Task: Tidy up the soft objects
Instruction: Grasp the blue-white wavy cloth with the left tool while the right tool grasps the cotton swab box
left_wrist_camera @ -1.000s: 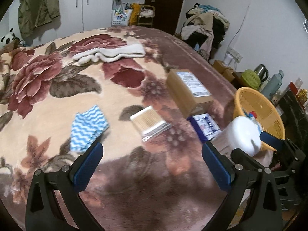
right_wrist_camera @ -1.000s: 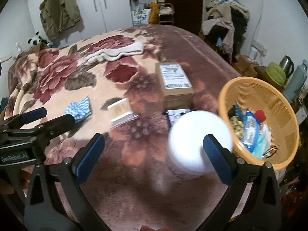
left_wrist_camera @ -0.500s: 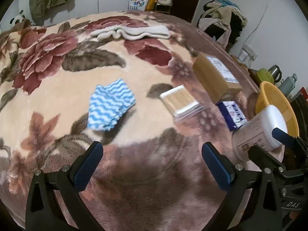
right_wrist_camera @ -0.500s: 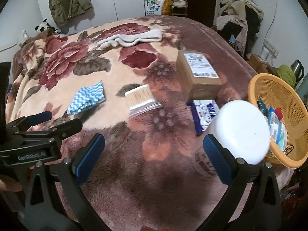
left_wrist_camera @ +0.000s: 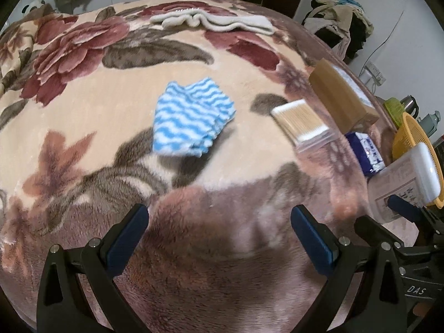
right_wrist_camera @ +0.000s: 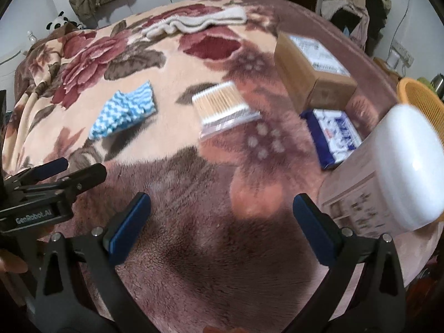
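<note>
A folded blue-and-white striped cloth [left_wrist_camera: 191, 122] [right_wrist_camera: 125, 111] lies on the floral blanket [left_wrist_camera: 83, 127], well ahead of my left gripper [left_wrist_camera: 219, 216]. That gripper is open, holds nothing and hovers over the brown part of the blanket. A white towel [left_wrist_camera: 213, 20] [right_wrist_camera: 194, 22] lies at the far side of the bed. My right gripper [right_wrist_camera: 222, 202] is open with nothing between its fingers. Just outside its right finger stands a white-lidded jar [right_wrist_camera: 388, 180] [left_wrist_camera: 408, 177]. The left gripper [right_wrist_camera: 55, 172] shows at the left edge of the right wrist view.
A pack of cotton swabs [left_wrist_camera: 302, 126] [right_wrist_camera: 222, 105], a cardboard box [left_wrist_camera: 341, 97] [right_wrist_camera: 310, 63] and a blue tissue pack [left_wrist_camera: 366, 149] [right_wrist_camera: 335, 136] lie right of the cloth. An orange basket [left_wrist_camera: 416, 138] [right_wrist_camera: 421, 97] sits past the bed's right edge.
Both grippers have moved forward and lower over the bed, the left one nearer the striped cloth. The jar has slid from between the right gripper's fingers to outside its right finger.
</note>
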A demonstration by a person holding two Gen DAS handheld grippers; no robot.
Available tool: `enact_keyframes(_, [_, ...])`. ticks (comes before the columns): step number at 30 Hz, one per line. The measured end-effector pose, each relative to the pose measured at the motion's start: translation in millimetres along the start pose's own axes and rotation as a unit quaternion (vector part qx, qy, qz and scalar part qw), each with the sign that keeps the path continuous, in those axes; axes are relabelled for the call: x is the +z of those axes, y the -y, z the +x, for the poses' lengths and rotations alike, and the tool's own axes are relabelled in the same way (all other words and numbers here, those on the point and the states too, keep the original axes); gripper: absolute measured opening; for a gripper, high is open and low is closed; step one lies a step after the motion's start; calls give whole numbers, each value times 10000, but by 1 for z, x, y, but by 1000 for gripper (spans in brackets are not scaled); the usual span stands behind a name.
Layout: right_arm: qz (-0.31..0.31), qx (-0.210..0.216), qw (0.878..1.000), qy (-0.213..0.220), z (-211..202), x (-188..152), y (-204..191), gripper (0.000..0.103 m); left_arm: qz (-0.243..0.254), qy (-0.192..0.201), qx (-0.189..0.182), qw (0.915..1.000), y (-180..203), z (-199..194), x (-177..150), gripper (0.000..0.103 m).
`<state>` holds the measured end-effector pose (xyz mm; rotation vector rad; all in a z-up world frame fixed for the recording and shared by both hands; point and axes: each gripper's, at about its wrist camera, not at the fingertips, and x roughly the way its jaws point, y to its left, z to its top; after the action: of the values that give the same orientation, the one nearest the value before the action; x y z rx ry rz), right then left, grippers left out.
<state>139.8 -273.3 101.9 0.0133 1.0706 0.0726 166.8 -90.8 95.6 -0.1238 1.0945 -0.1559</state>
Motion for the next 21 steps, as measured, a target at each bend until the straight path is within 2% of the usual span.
enact_keyframes(11, [61, -94, 9997, -232, 30, -5, 0, 103, -83, 71, 56, 9999, -29, 11, -1, 103])
enact_keyframes(15, [38, -96, 9997, -214, 39, 9, -1, 103, -97, 118, 105, 9998, -41, 14, 16, 103])
enact_keyframes(21, [67, -240, 9996, -111, 58, 44, 4, 103, 134, 101, 210, 9996, -37, 32, 53, 103])
